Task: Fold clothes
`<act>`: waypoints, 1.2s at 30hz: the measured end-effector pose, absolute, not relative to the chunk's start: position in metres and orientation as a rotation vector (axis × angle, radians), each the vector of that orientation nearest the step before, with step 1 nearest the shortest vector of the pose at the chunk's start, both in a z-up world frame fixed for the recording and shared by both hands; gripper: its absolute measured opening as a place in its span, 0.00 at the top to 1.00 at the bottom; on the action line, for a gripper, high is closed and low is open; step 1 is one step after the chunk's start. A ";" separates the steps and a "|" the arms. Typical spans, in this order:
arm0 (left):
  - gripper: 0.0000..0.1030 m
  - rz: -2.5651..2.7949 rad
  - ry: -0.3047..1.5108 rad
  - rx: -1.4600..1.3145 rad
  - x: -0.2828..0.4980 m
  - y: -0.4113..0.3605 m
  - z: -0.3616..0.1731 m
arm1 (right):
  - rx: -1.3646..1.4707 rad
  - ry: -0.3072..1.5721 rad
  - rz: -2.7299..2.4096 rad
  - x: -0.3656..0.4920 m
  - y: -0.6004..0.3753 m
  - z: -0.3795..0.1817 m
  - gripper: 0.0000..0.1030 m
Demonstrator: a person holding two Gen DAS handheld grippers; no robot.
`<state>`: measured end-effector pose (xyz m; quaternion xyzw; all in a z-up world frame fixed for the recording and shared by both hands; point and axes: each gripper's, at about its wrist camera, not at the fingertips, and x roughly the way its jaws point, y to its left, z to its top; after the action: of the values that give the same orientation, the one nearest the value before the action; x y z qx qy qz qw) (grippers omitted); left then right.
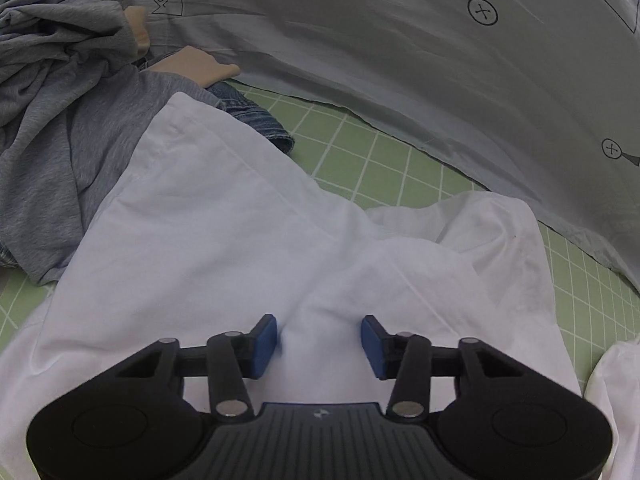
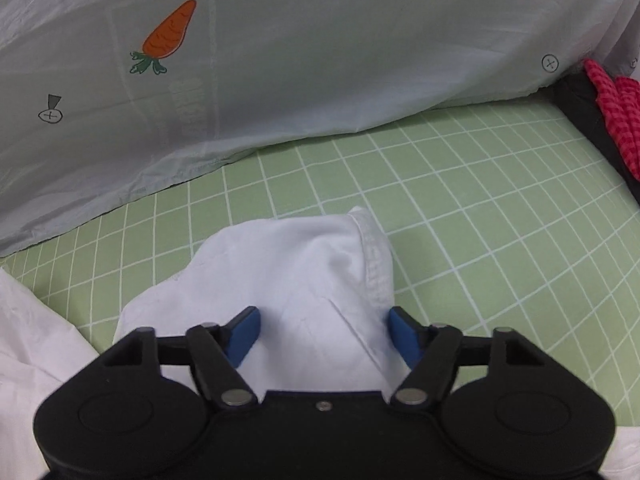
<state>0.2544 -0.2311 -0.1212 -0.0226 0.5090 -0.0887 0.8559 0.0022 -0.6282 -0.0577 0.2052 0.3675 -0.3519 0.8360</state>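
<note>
Grey jersey garment sits heaped at far left beside blue denim, likely waiting their turn. White cotton shirt lies spread on the green gridded mat, the left gripper spread wide above it, clasping nothing. Right gripper also gapes empty, straddling the shirt's sleeve, probably lining up a pinch.

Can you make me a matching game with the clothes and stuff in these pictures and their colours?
Things:
1. shirt under the left gripper
2. sweatshirt
3. gridded mat
4. checked cloth

Colours:
A. green
B. red
C. white
D. grey

Pairs: 1-C, 2-D, 3-A, 4-B

The shirt and sweatshirt are in the left wrist view; the mat and checked cloth are in the right wrist view.
</note>
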 end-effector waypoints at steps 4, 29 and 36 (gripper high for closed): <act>0.98 -0.189 1.011 -0.095 0.248 -0.224 -0.105 | 0.485 0.796 -0.702 0.013 -0.634 -0.067 0.85; 0.99 -0.076 1.080 -0.118 0.006 -0.084 -0.104 | 0.548 0.848 -0.891 -0.235 -0.592 -0.073 0.88; 1.00 -0.043 1.115 -0.205 0.026 -0.091 -0.119 | 0.618 0.932 -0.860 -0.243 -0.589 -0.110 0.87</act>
<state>0.0261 -0.0907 -0.1193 -0.0972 0.5281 -0.0201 0.8434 -0.2435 -0.5893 -0.1100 0.2842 0.4284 -0.3951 0.7613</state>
